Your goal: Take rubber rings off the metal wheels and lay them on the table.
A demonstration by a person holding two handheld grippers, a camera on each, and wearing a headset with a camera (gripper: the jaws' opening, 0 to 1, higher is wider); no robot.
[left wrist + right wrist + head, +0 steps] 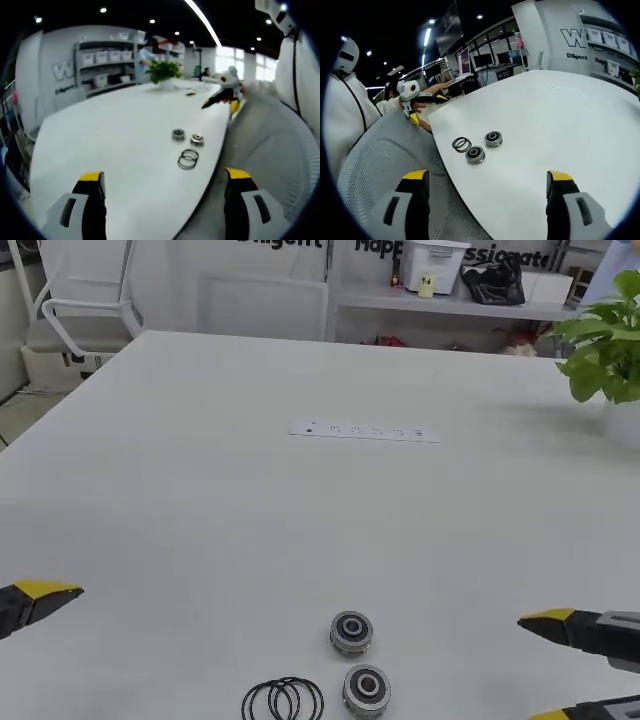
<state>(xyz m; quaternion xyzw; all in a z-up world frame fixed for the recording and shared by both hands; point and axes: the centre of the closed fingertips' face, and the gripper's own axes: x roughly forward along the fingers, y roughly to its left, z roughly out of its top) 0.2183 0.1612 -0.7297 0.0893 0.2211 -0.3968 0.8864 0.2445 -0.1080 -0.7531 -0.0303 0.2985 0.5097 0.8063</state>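
rings (283, 700): probably soft, light; best pinched at the rim
wheels (351, 632): likely heavy, slippy
left gripper (164, 175): spread wide, empty
right gripper (487, 175): same

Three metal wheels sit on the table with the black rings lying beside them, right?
No: there are two metal wheels, not three, as the head view shows. The black rings do lie beside them on the table.

White table (250, 500). At its near edge, black rubber rings (283, 700). Right of them, silver-grey metal wheels (351, 632), centres seemingly black. Left gripper (164, 175) and right gripper (487, 174): black jaws tipped yellow. Far right, green plant (605, 345).
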